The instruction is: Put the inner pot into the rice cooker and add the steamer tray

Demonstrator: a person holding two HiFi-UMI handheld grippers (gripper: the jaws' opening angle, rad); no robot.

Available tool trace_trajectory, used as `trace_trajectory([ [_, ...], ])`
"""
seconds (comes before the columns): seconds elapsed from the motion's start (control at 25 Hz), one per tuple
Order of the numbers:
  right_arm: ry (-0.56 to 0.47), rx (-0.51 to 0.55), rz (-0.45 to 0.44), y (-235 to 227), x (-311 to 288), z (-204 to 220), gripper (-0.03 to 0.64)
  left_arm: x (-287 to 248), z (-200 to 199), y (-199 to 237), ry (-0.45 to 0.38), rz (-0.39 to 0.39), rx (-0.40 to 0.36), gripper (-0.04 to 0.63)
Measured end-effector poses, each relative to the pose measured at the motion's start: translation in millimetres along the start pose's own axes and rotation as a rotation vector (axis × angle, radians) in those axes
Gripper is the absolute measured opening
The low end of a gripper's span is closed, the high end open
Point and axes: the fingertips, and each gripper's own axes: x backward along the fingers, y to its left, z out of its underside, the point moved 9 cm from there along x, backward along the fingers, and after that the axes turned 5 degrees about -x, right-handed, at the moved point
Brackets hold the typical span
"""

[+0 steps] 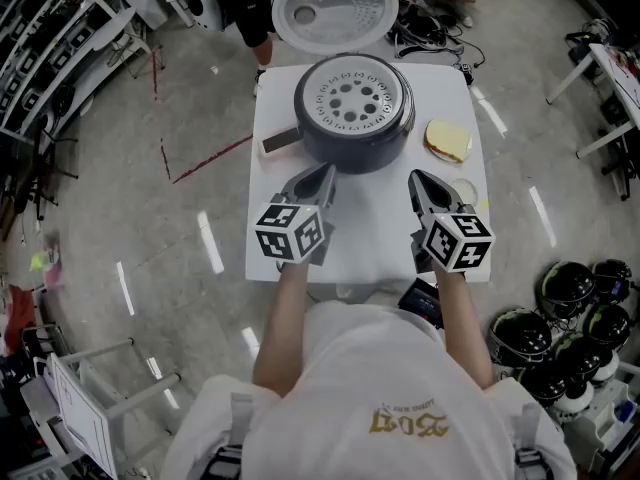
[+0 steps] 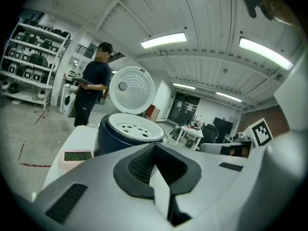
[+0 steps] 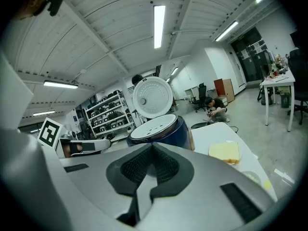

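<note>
The tray [image 1: 352, 94] sits flat in the cooker [image 1: 353, 140] (looks done to me), so the left hand-held gripper [image 1: 325, 172] and right hand-held gripper [image 1: 416, 178] hover clenched and empty over the worktop [image 1: 370, 233].

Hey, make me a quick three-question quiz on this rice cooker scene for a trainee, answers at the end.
1. True or false: the lid of the rice cooker is shut.
2. What sits in the top of the cooker? A) a perforated steamer tray B) a ladle C) nothing
3. Fill in: the left hand-held gripper and the right hand-held gripper both have their jaws ____ and hold nothing.
Key: 1 false, the lid stands open; 2 A; 3 shut.
</note>
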Motion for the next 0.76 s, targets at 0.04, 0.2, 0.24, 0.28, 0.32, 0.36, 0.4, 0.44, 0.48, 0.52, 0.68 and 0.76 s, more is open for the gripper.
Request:
trace_trajectory([
  [0.04,0.0,-0.001,0.0,1,0,0,0.012,1,0,1,0.0,0.001,0.001,0.017],
  [0.2,-0.001,-0.008,0.0,2,0,1,0.012,2,0,2,-0.001,0.002,0.006,0.017],
  [0.24,-0.002,-0.01,0.0,2,1,1,0.012,2,-1,1,-0.001,0.003,0.006,0.017],
  [0.28,-0.004,-0.012,0.0,1,2,1,0.012,2,-1,0,0.0,0.003,0.005,0.017],
  [0.32,-0.005,-0.015,0.001,1,3,1,0.012,2,-1,0,0.0,0.005,0.004,0.017],
  [0.36,-0.007,-0.018,0.002,1,3,1,0.012,2,-1,0,0.0,0.006,0.003,0.017],
  [0.4,-0.009,-0.021,0.003,2,3,1,0.012,2,-1,1,0.001,0.008,0.003,0.017],
  [0.44,-0.01,-0.023,0.003,2,3,2,0.012,2,-1,2,0.001,0.009,0.003,0.017],
  [0.48,-0.01,-0.025,0.003,1,3,2,0.012,2,-1,2,0.0,0.01,0.003,0.017],
  [0.52,-0.011,-0.026,0.003,1,2,2,0.012,1,-1,3,0.0,0.011,0.004,0.017],
  [0.68,-0.014,-0.031,0.002,-5,1,2,0.012,-5,1,3,0.001,0.016,0.007,0.017],
  [0.76,-0.014,-0.032,0.003,-8,0,3,0.012,-8,3,3,0.001,0.019,0.008,0.017],
])
